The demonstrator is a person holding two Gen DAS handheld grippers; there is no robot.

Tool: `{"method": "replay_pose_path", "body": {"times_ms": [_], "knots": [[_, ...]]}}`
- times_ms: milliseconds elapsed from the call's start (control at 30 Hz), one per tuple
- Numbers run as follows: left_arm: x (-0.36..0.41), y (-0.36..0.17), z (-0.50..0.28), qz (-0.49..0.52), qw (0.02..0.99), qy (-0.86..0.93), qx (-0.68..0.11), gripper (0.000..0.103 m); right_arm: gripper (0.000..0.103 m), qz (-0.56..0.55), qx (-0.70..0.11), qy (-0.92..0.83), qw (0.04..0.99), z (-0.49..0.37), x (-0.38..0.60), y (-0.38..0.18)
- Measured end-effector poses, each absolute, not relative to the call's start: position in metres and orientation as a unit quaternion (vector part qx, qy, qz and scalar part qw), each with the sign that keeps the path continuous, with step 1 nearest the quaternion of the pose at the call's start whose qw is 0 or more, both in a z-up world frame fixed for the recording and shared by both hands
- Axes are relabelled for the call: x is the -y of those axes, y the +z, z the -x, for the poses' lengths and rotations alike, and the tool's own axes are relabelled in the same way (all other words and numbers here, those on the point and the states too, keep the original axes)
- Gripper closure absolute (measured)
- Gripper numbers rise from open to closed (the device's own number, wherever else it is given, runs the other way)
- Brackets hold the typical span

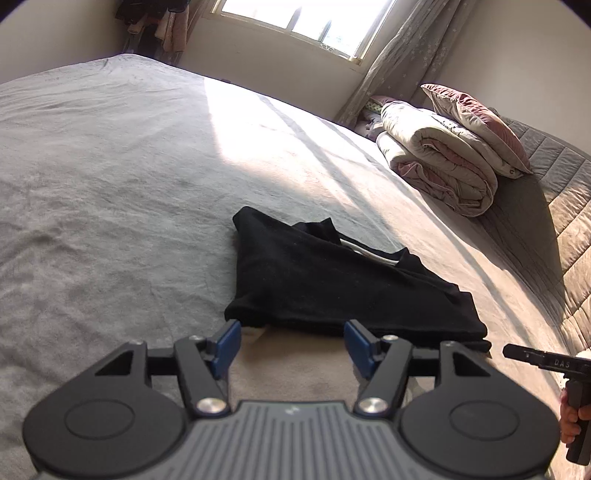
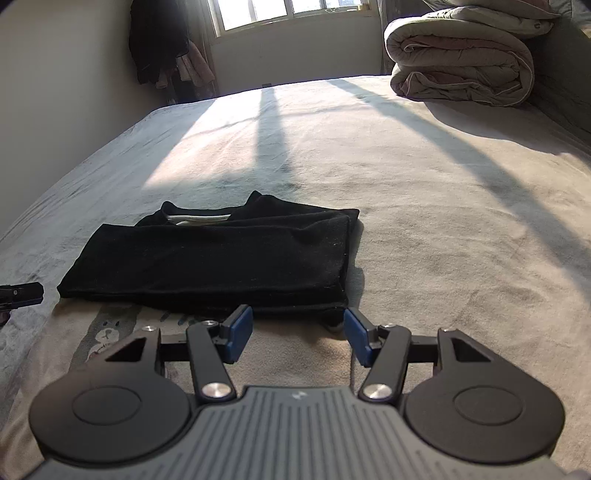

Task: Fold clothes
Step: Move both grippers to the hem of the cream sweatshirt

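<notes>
Nearest the lens in both views: grey ribbed gripper body with black round side housings and black linkage arms ending in blue pads.

Left gripper (image 1: 291, 345): blue-padded fingers (image 1: 227, 343) spread roughly halfway apart, nothing between them, only bedsheet showing in the gap. Tips sit just short of the near edge of the folded black knit garment (image 1: 332, 284), not touching it.

Right gripper (image 2: 299, 339): fingers (image 2: 240, 334) also about half open, empty. Tips just in front of the garment's near right corner (image 2: 221, 258), apart from it. In the left wrist view the right gripper's black handle appears at the right edge (image 1: 546, 360), held by a person's hand (image 1: 570, 417). A black tip of the left gripper pokes in at the left edge of the right wrist view (image 2: 22, 293).

Garment: lies flat on the pale grey fleece bed cover (image 1: 110, 184), folded into a rough rectangle, a strip of white visible at the collar opening on the far side (image 2: 195, 218). Free of both grippers.

A printed cartoon animal patch on the cover shows just left of the right gripper (image 2: 107, 332).

Background: rolled beige-pink quilt (image 1: 439, 162) with a dusty-pink pillow (image 1: 476, 122) on top at the head of the bed, well apart from the garment. Sunlit window (image 1: 303, 18) behind, sheer curtain (image 1: 402, 51) beside it, dark clothes hanging in the corner (image 2: 159, 40).
</notes>
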State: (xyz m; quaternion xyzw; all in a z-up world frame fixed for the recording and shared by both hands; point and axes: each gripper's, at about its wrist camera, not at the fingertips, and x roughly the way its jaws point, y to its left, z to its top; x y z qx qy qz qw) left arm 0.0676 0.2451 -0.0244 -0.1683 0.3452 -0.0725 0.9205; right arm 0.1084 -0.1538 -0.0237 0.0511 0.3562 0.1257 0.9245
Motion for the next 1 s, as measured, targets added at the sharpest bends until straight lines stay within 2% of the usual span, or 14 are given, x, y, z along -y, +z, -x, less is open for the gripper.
{"method": "replay_pose_path", "body": {"times_ms": [133, 267, 367, 433, 533, 567, 600, 667, 767, 800, 1000], "knots": [[-0.244, -0.017, -0.040, 0.143, 0.905, -0.050, -0.397, 0.036, 0.035, -0.081, -0.366, 0.137, 0.917, -0.080, 0.170, -0.016], [-0.243, -0.022, -0.006, 0.141, 0.881, -0.043, -0.449, 0.037, 0.034, -0.110, -0.413, 0.137, 0.894, -0.055, 0.184, -0.016], [-0.250, -0.033, 0.018, 0.174, 0.859, -0.038, -0.480, 0.040, 0.034, -0.105, -0.469, 0.115, 0.869, -0.038, 0.189, -0.023], [-0.255, -0.040, 0.035, 0.199, 0.848, -0.037, -0.491, 0.040, 0.035, -0.116, -0.476, 0.131, 0.862, -0.022, 0.198, -0.027], [-0.264, -0.051, 0.062, 0.241, 0.840, -0.050, -0.484, 0.045, 0.035, -0.146, -0.489, 0.151, 0.847, 0.003, 0.216, -0.035], [-0.268, -0.054, 0.072, 0.256, 0.838, -0.057, -0.478, 0.050, 0.037, -0.154, -0.495, 0.158, 0.841, 0.009, 0.221, -0.039], [-0.273, -0.059, 0.080, 0.279, 0.833, -0.064, -0.473, 0.061, 0.040, -0.162, -0.501, 0.166, 0.834, 0.015, 0.227, -0.043], [-0.286, -0.068, 0.093, 0.328, 0.817, -0.082, -0.467, 0.074, 0.047, -0.184, -0.518, 0.184, 0.815, 0.024, 0.237, -0.052], [-0.301, -0.081, 0.102, 0.393, 0.784, -0.110, -0.468, 0.075, 0.049, -0.226, -0.523, 0.214, 0.793, 0.031, 0.248, -0.061], [-0.304, -0.085, 0.103, 0.408, 0.776, -0.114, -0.467, 0.079, 0.049, -0.237, -0.524, 0.220, 0.788, 0.031, 0.250, -0.063], [-0.299, -0.095, 0.097, 0.439, 0.756, -0.134, -0.466, 0.080, 0.051, -0.295, -0.530, 0.246, 0.756, 0.031, 0.259, -0.074]]}}
